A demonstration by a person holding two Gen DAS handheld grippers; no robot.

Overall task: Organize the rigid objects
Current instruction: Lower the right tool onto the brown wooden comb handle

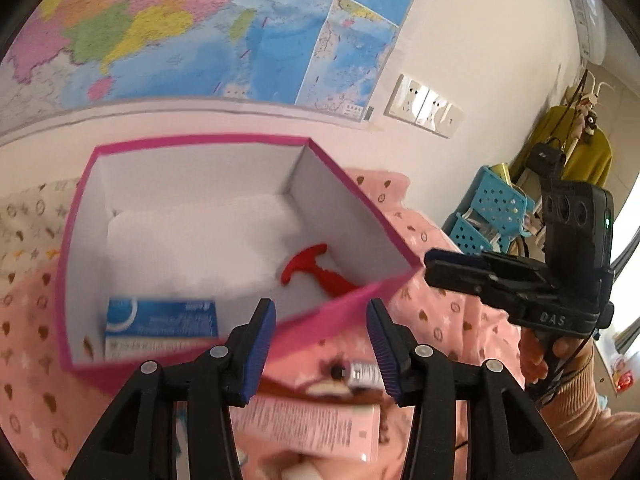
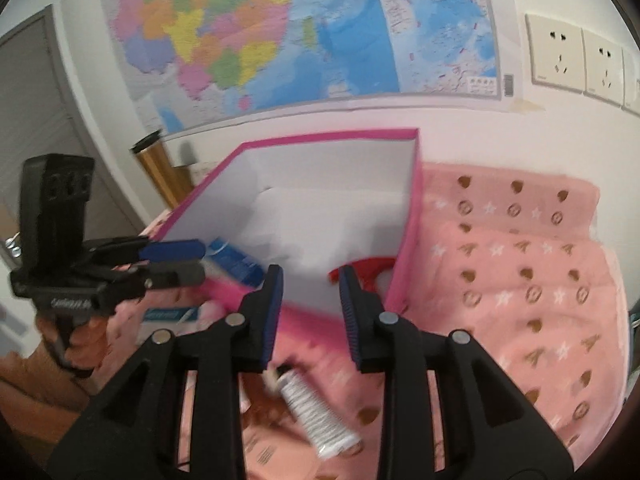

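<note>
While both my grippers hang over the pink cloth (image 2: 520, 272), this is what I read:
Left gripper (image 1: 322, 344): jaws narrowly apart, nothing between the pads.
Right gripper (image 2: 310, 316): jaws narrowly apart, empty.
Pink box (image 1: 360, 200): just ahead of both jaws, open-topped.
Red toy (image 1: 316, 272): inside it, beyond my left fingertips.
Blue carton (image 1: 160, 320): inside, left of the jaws.
White tube (image 2: 316, 416): on the cloth, under my right jaws.
Pink carton (image 1: 312, 428): under my left jaws.

From my left wrist view, I read "DAS" in raised letters on the right gripper (image 1: 454, 266) body. Print on the blue carton (image 1: 160, 326), pink carton (image 1: 316, 426) and wall map (image 1: 200, 28) is illegible.
</note>
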